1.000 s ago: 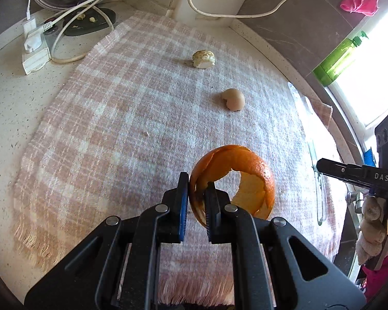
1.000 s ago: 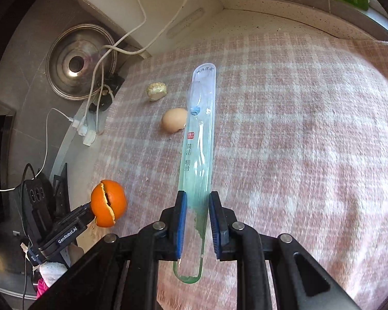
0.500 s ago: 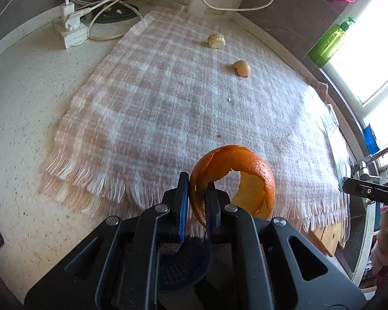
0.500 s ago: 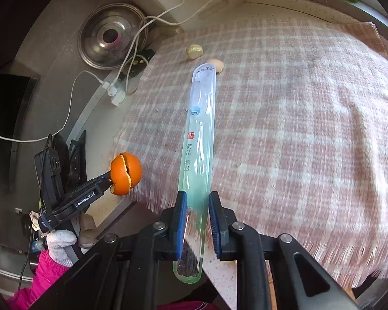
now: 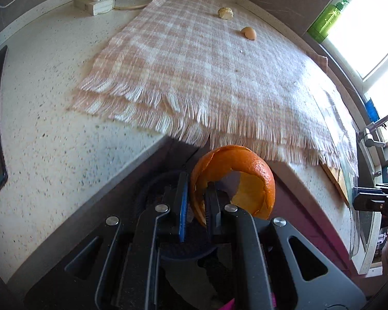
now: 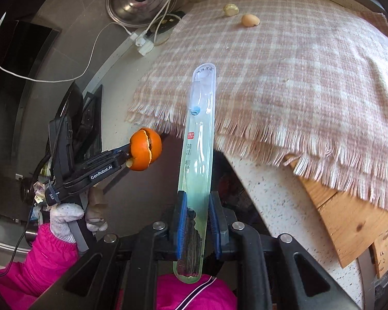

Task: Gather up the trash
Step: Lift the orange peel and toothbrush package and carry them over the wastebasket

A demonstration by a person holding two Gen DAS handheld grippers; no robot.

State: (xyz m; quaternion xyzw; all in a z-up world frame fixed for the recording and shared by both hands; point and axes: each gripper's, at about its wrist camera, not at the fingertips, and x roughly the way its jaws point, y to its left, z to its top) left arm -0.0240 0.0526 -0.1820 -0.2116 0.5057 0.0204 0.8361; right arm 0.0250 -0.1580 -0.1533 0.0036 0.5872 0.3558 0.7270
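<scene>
Between left fingers [image 5: 182, 206], orange peel [image 5: 235, 178]

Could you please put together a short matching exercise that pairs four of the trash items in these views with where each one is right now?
Things:
1. orange peel
2. clear plastic toothbrush package
3. eggshell
4. pale crumpled scrap

Places:
A. on the plaid cloth, nearer its fringe than the other item
B. held in the right gripper
C. on the plaid cloth, farthest back
D. held in the left gripper

Pairs: 1-D, 2-B, 3-A, 4-C
</scene>
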